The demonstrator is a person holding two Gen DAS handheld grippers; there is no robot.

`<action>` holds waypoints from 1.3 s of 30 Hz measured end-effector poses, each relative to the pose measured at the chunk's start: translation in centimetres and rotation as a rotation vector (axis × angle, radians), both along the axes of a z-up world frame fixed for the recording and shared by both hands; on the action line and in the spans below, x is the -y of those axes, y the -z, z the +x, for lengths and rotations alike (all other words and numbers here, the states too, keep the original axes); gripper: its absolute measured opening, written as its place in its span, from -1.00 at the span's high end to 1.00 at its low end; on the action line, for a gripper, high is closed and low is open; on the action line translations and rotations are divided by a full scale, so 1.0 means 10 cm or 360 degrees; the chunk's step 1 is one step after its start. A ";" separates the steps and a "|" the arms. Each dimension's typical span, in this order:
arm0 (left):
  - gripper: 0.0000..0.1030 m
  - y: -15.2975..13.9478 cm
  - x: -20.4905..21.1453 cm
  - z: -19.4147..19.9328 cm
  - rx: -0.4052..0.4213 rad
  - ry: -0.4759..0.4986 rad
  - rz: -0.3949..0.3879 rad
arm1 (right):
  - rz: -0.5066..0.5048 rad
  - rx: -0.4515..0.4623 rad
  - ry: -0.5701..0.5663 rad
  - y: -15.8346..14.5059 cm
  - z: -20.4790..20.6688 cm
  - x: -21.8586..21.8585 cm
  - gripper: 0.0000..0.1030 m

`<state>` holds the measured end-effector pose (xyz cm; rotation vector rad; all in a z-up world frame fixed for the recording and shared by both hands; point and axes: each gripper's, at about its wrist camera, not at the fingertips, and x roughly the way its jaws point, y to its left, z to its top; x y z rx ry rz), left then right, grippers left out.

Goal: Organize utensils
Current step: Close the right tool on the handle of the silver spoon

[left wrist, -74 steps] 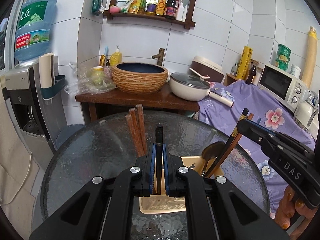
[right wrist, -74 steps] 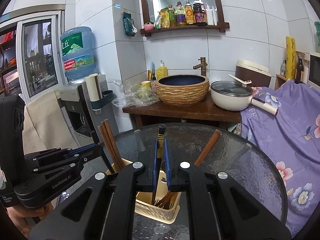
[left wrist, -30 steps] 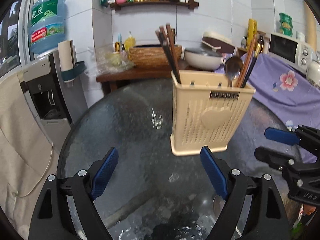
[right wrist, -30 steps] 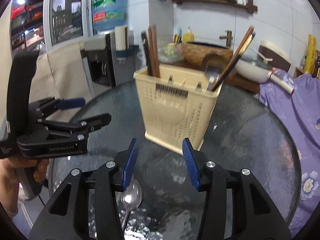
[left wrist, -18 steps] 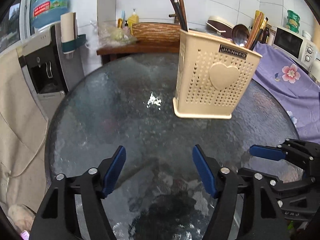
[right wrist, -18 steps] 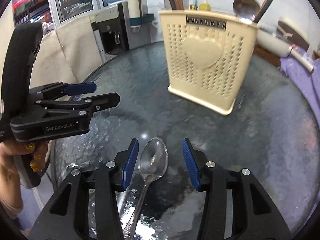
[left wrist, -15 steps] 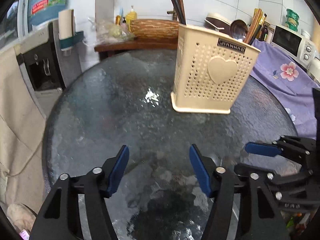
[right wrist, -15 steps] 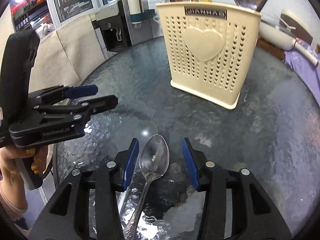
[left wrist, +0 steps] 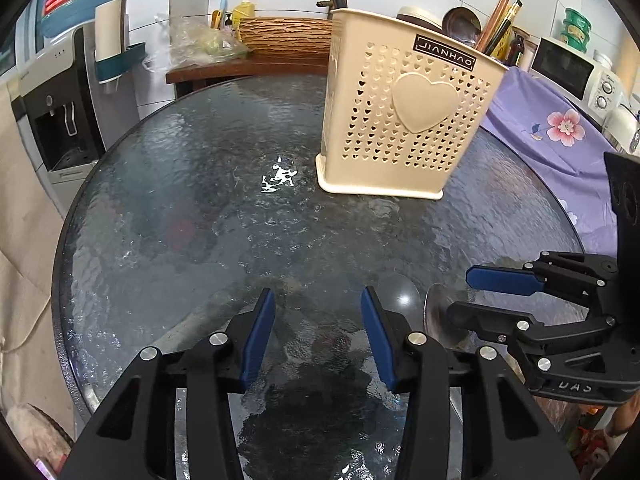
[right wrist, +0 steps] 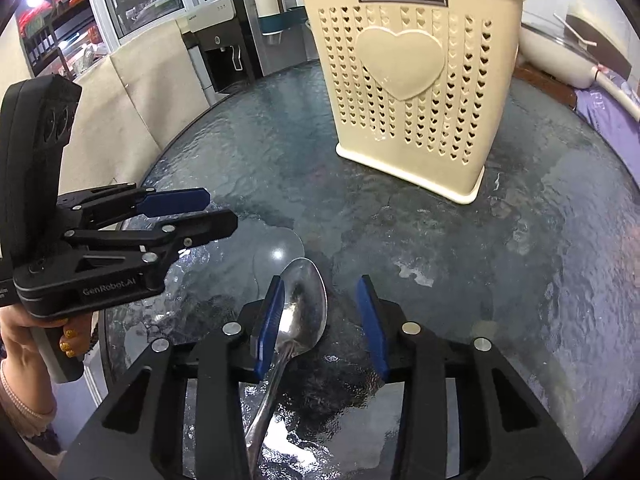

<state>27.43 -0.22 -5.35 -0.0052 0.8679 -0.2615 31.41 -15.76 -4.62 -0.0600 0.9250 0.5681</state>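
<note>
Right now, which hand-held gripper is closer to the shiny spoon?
Right. The right hand-held gripper straddles the spoon, its jaws closing; the left hand-held gripper sits beside it over bare glass.

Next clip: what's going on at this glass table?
A person holds a claw in each hand over a round textured-glass table, sorting utensils into a cream perforated plastic caddy with a heart on its front, which already holds chopsticks and a spoon. The right claw is low over a shiny metal spoon lying on the glass, its jaws closing with the spoon's bowl between them beside the left pad, not yet clamped. The left claw is closing too, with nothing visible between its jaws.
</note>
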 end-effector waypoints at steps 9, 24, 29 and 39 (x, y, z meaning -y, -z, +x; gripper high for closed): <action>0.16 -0.05 -0.09 0.01 0.0017 -0.0050 0.0024 | -0.0244 0.0088 -0.0030 -0.02 -0.16 -0.26 0.24; 0.16 -0.06 -0.18 0.03 0.0015 -0.0069 0.0004 | -0.0246 0.0042 0.0034 0.03 -0.10 -0.33 0.22; 0.16 -0.06 -0.12 0.02 0.0017 -0.0037 0.0005 | -0.0249 0.0029 0.0077 0.04 -0.08 -0.21 0.22; 0.16 -0.06 -0.02 0.02 0.0015 -0.0015 -0.0001 | -0.0155 -0.0016 0.0139 0.06 -0.08 0.02 0.22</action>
